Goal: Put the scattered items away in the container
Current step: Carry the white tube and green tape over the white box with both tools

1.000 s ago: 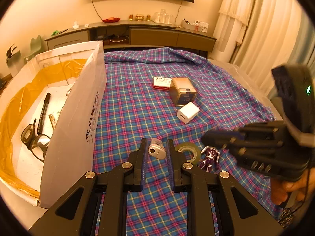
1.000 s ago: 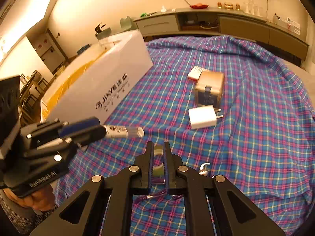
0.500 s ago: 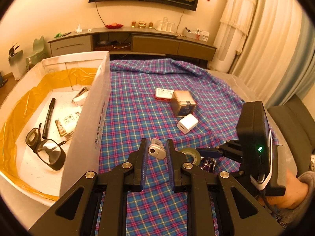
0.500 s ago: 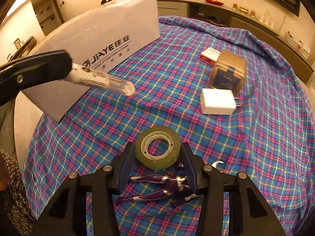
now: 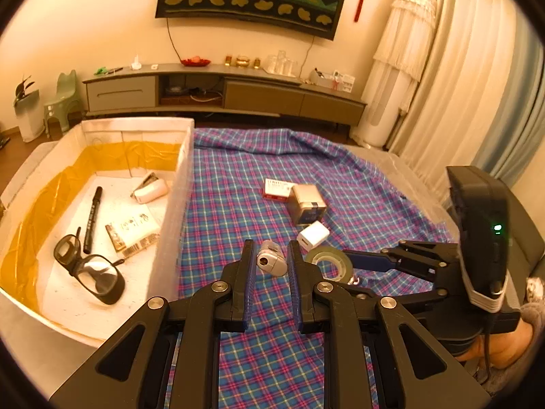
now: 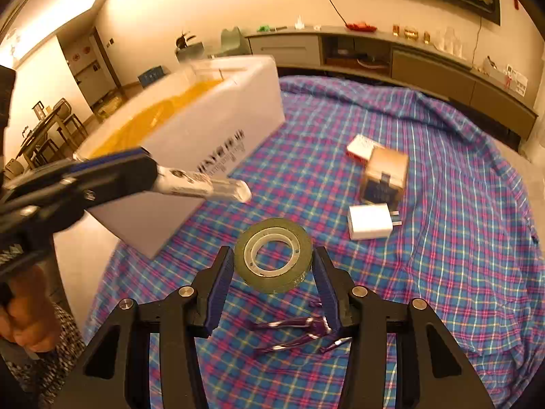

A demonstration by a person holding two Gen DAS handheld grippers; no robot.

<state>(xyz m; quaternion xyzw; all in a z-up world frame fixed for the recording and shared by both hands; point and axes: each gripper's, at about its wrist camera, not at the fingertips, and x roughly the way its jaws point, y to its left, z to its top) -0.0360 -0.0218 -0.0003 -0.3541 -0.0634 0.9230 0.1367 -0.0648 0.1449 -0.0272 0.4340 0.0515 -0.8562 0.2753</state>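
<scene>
Spread across the bed: a blue, pink and yellow plaid cloth. At its left edge, a large white foam box lined with orange tape, holding black-framed glasses, a black marker pen and a white printed packet. Near the cloth's middle, a tan cardboard cube box touching a flat red-and-white packet, with a white plug-in charger block just in front. Left gripper clamped on a slim white cylindrical tube with a clear cap, held off the cloth, just right of the box's near wall. Right gripper spread wide, fingers either side of an olive-green roll of tape with a white core, not touching it; roll flat on the cloth. Below the roll, between the right fingers, a small shiny purple-and-silver figurine lying on the cloth.
</scene>
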